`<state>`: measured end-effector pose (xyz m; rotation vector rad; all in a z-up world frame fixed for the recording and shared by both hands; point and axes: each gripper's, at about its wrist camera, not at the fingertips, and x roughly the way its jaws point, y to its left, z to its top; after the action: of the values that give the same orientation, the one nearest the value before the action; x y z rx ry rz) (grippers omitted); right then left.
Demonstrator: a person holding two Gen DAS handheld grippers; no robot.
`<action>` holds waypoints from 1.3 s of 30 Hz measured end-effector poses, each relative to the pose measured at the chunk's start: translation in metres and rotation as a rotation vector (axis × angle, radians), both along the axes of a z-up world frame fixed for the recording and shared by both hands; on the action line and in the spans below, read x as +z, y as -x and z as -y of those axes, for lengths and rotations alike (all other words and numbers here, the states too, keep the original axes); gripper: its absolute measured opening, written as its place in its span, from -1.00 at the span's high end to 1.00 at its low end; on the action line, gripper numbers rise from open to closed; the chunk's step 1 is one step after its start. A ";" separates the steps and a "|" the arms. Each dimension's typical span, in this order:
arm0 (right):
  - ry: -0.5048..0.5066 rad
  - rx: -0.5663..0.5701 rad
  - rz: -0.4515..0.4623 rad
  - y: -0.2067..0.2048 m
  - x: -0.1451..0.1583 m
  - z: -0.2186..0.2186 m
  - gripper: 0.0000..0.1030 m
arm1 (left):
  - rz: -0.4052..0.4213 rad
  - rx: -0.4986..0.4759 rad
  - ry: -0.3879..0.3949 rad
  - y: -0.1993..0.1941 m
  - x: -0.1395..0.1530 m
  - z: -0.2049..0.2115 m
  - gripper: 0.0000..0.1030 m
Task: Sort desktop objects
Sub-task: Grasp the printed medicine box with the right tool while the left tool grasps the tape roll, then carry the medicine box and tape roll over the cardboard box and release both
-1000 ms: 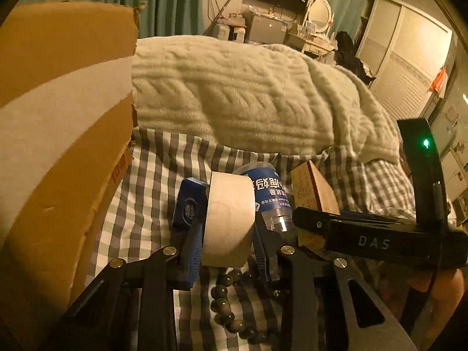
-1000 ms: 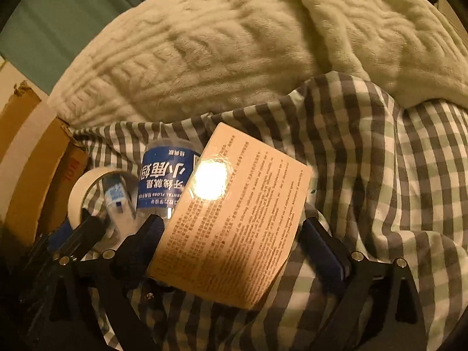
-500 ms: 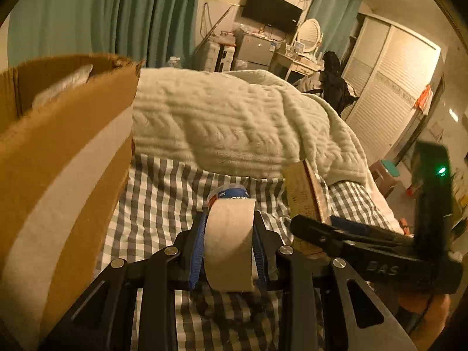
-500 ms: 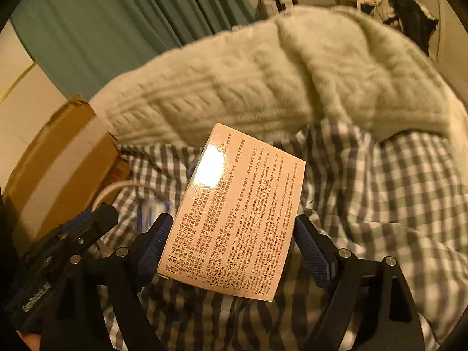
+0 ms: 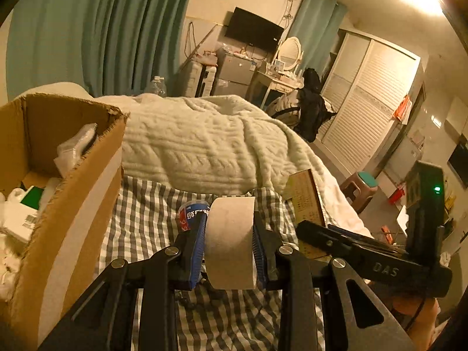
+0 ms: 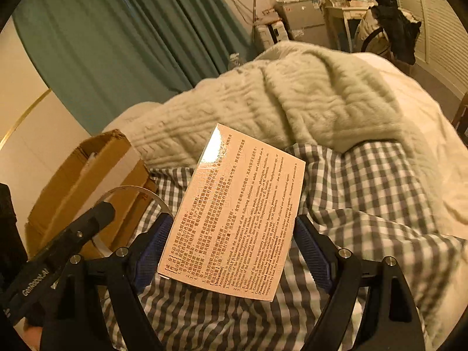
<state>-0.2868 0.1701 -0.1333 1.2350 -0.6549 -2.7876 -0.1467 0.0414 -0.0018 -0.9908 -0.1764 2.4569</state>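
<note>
My left gripper (image 5: 229, 242) is shut on a roll of beige tape (image 5: 229, 241) and holds it above the checked bedsheet. A blue-labelled bottle (image 5: 193, 216) lies on the sheet just behind it. My right gripper (image 6: 231, 239) is shut on a flat pinkish medicine box (image 6: 234, 210) with printed text, lifted over the sheet. The box also shows edge-on in the left wrist view (image 5: 305, 201), to the right of the tape. The tape roll shows at the left of the right wrist view (image 6: 131, 196).
An open cardboard box (image 5: 73, 193) stands at the left, with white packets and a green item inside; it also shows in the right wrist view (image 6: 87, 175). A cream knitted blanket (image 5: 204, 140) lies behind on the bed. Dark beads (image 5: 187, 301) lie under the left gripper.
Both grippers have risen with their loads: the tape and the medicine box are lifted off the sheet. The open top of the cardboard box has come into the left view.
</note>
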 end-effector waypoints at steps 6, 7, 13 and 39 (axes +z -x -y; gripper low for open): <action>-0.054 0.035 -0.061 -0.025 0.037 0.021 -0.62 | -0.049 0.012 0.030 -0.018 0.028 0.004 0.42; -0.065 0.044 -0.070 -0.029 0.042 0.025 -0.62 | -0.062 0.020 0.035 -0.021 0.036 0.007 0.42; -0.152 0.121 -0.140 -0.047 0.082 0.070 -0.62 | -0.110 0.067 0.027 -0.034 0.076 0.039 0.42; -0.249 0.518 0.228 -0.059 -0.044 0.194 -0.81 | -0.019 0.346 0.117 -0.014 0.050 0.165 0.39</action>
<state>-0.2276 -0.0240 -0.1778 1.5154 0.0252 -2.3621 -0.1328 -0.1241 0.0482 -1.0595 -0.2148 2.8178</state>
